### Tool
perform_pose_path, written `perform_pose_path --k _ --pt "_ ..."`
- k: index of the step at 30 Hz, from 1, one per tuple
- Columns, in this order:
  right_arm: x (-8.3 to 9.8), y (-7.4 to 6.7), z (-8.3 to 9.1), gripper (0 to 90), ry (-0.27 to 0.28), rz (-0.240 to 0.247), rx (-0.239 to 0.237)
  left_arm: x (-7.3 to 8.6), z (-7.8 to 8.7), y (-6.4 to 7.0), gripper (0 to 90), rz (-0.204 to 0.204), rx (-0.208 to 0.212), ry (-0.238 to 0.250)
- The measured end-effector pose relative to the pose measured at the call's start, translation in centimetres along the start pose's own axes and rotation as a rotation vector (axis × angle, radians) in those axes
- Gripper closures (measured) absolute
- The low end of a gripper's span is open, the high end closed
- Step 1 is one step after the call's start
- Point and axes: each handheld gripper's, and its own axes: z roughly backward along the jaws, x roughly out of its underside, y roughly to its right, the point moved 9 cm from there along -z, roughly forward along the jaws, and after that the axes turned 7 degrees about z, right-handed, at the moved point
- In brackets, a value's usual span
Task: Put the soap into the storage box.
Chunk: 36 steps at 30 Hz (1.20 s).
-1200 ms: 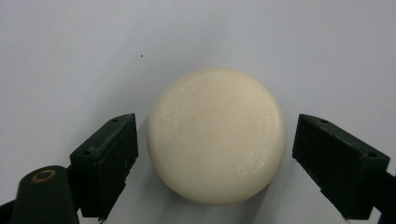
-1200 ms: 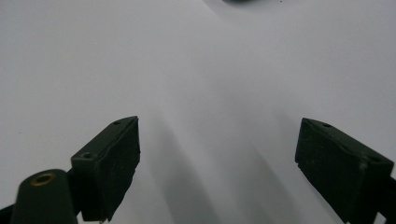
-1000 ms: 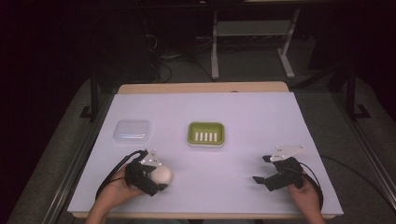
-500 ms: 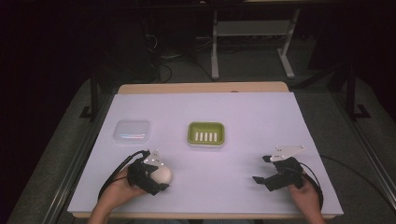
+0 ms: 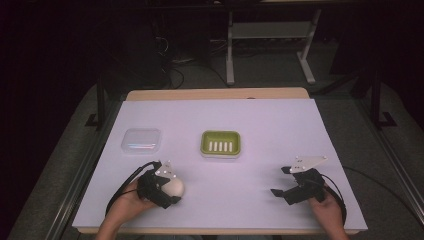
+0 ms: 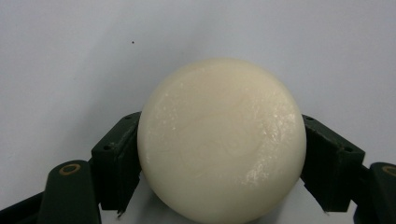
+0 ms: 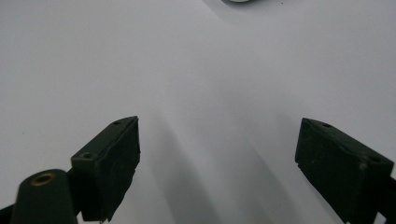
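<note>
One soap (image 6: 222, 140) — round, cream, glossy | left gripper (image 5: 167, 189) clamped on it | right gripper (image 5: 282, 181) wide open — empty

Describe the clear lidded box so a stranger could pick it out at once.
Start at the white table and find the green soap dish near its middle. Level with it, towards the table's left side, lies the clear box. It alone is see-through and colourless, a flat rounded rectangle, unlike the green dish or the round cream soap.
</note>
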Motion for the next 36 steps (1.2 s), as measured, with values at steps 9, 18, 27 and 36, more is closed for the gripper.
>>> perform_pose_path --k 9,18,27,36 --pt "-0.1 0.0 0.2 13.2 0.007 -0.008 0.001 -0.2 0.1 0.4 23.7 0.000 0.013 0.003" --pt "-0.1 0.1 0.4 13.2 0.019 -0.017 0.008 -0.9 0.8 0.7 23.8 -0.009 0.017 0.026" --pt "-0.1 0.3 0.7 13.2 0.027 -0.031 0.019 -2.1 0.8 1.0 23.8 -0.009 0.036 0.045" --pt "-0.2 0.6 1.1 13.2 0.047 -0.050 0.024 -3.2 0.4 1.0 23.9 -0.009 0.056 0.040"
